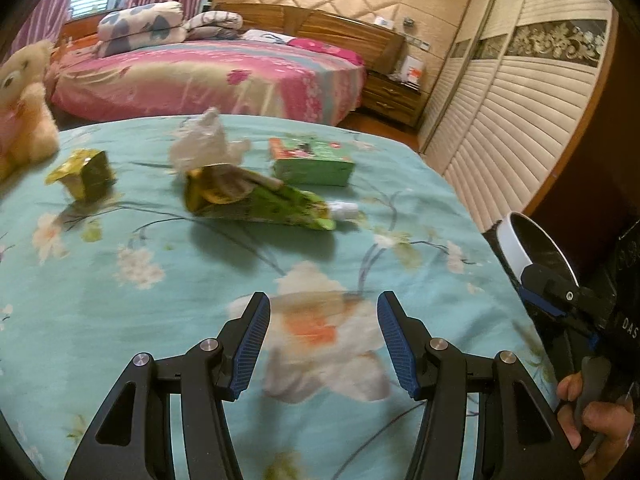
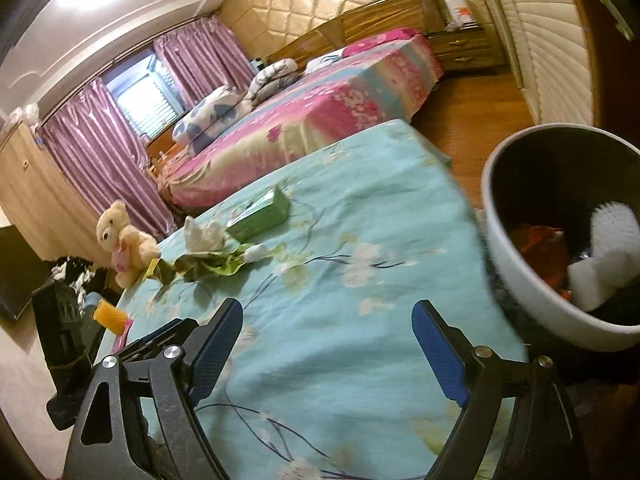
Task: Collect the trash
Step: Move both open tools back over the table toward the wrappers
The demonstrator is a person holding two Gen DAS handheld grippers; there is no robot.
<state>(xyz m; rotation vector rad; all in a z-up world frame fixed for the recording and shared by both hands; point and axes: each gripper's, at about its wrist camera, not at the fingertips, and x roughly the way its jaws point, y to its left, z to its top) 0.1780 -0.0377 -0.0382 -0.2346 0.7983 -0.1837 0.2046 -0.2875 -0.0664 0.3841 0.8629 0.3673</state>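
Observation:
Trash lies on the teal floral bedspread (image 1: 160,300): a green pouch with a white cap (image 1: 264,202), a crumpled white tissue (image 1: 204,144), a green box (image 1: 312,156) and a yellow-green wrapper (image 1: 86,174). My left gripper (image 1: 323,346) is open and empty, well short of them. My right gripper (image 2: 328,354) is open and empty over the bedspread (image 2: 360,240). The white bin (image 2: 532,280) stands just to its right and holds orange and white trash. The pouch (image 2: 216,264), tissue (image 2: 204,236) and box (image 2: 260,216) lie farther ahead. The right gripper body (image 1: 560,300) shows beside the bin (image 1: 516,248).
A teddy bear (image 1: 24,112) sits at the bed's left edge; it also shows in the right wrist view (image 2: 124,240). A second pink bed (image 1: 208,72) with folded quilts is behind. A slatted wardrobe (image 1: 512,128) and a nightstand (image 1: 392,96) stand to the right.

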